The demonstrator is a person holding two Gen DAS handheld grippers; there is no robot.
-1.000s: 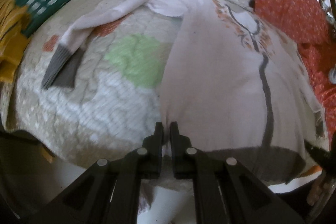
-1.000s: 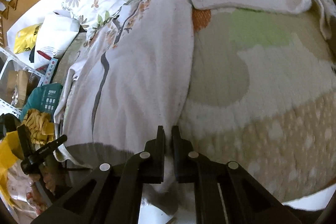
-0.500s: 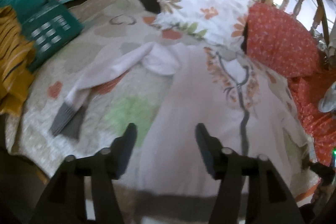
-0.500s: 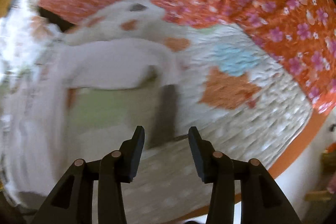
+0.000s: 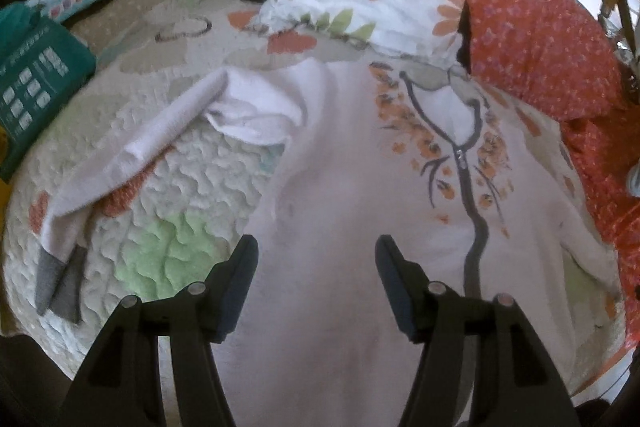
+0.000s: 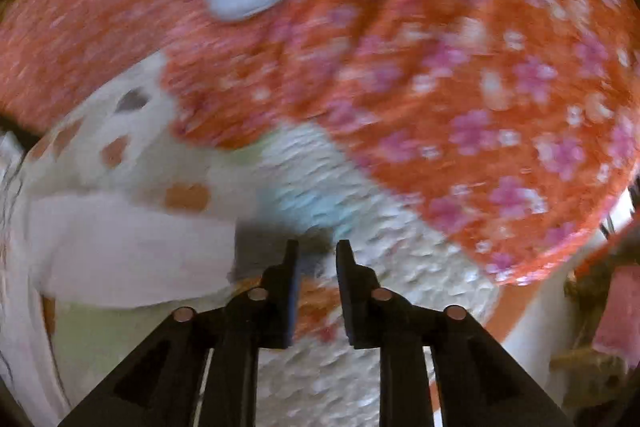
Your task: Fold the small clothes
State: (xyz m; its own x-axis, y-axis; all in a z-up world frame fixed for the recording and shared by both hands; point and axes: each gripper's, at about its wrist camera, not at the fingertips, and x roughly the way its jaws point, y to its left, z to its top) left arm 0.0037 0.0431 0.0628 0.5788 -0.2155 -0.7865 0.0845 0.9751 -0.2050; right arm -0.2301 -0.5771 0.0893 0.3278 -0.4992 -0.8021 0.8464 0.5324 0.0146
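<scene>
Lying flat on the quilt [image 5: 172,187]: one pale pink jacket [image 5: 360,211], zip and floral print uppermost, long axis running away from the left gripper [image 5: 316,261]. Left fingers are held wide apart over the lower body panel, nothing gripped. Left sleeve [image 5: 132,155], grey-cuffed, is spread out to the side. Right sleeve [image 6: 132,247] is seen in the blurred right view, its grey cuff [image 6: 256,243] just ahead and slightly left of the right gripper [image 6: 316,259]; fingers narrowly parted, empty. The right gripper is judged nearer that cuff.

Parted right hand-held gripper [image 6: 316,251] above grey cuff [image 6: 260,247]
</scene>
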